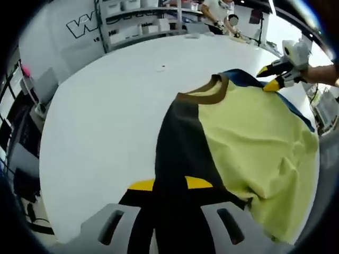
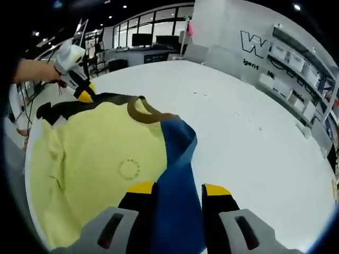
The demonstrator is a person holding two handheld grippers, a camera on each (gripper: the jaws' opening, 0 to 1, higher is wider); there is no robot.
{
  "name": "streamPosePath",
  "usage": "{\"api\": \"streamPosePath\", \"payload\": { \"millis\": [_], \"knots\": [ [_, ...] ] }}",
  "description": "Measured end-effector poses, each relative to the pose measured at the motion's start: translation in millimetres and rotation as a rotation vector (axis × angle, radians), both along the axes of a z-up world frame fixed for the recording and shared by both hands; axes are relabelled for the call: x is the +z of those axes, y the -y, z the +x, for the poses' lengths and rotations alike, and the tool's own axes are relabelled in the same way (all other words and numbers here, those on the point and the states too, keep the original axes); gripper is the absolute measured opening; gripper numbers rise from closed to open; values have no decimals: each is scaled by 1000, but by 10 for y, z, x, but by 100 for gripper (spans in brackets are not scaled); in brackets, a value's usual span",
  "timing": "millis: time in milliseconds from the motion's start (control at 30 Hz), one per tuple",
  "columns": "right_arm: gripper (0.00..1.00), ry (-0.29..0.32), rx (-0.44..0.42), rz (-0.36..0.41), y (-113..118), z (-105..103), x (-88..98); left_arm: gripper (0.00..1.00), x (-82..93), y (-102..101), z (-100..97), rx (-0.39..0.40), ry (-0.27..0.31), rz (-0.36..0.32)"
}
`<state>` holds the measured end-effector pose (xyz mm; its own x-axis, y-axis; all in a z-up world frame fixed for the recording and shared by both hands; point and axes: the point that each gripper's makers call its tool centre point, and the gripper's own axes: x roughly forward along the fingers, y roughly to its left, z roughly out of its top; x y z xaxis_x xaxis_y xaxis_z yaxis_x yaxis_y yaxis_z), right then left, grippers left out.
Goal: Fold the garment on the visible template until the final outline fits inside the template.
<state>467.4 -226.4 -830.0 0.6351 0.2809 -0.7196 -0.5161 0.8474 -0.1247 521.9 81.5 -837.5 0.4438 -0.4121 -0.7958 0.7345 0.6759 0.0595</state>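
Note:
A T-shirt lies on the white table (image 1: 106,116), with a pale yellow body (image 1: 254,132), a brown collar (image 1: 209,95), one dark brown sleeve (image 1: 180,143) and one blue sleeve (image 2: 177,159). My left gripper (image 1: 169,184) is shut on the dark sleeve, which runs between its yellow-tipped jaws. My right gripper (image 2: 178,189) is shut on the blue sleeve. In the left gripper view the right gripper (image 1: 275,79) sits at the shirt's far blue side, held by a hand. In the right gripper view the left gripper (image 2: 82,94) is at the dark sleeve (image 2: 69,108).
Shelves with white boxes (image 1: 137,21) stand beyond the table, and a person (image 1: 222,13) works at its far edge. Bare white tabletop (image 2: 254,137) stretches beside the shirt. Desks with monitors (image 2: 143,42) stand further off.

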Motion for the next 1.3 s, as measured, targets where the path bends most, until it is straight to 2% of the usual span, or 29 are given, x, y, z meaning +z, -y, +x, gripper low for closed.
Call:
{"api": "streamPosePath", "payload": {
  "millis": [133,200,267,367,433,567,867,1000,1133,1300],
  "knots": [
    [20,-29,0,-41,37,22,-100,9,-1,2,48,-6,20,9],
    [9,-36,-3,-80,96,41,-131,2,-3,-25,95,-7,33,23],
    [0,-47,-15,-105,172,64,-155,1,3,-31,123,-5,24,16],
    [0,-60,-34,-74,217,99,-133,1,7,-54,139,-31,33,47],
    [0,-32,-40,-91,283,152,-71,1,36,-83,186,-45,62,73],
    [0,11,-68,-70,367,242,78,1,138,-119,262,-34,92,62],
    [0,64,-49,-99,383,340,172,1,364,-120,454,-26,160,53],
    [0,146,-43,-104,359,425,313,1,464,-86,488,-25,185,41],
    [0,244,-54,-54,312,525,526,1,489,-82,503,-32,212,48],
    [0,221,-60,-62,336,553,482,1,499,-109,529,-22,224,53]
  ]
}}
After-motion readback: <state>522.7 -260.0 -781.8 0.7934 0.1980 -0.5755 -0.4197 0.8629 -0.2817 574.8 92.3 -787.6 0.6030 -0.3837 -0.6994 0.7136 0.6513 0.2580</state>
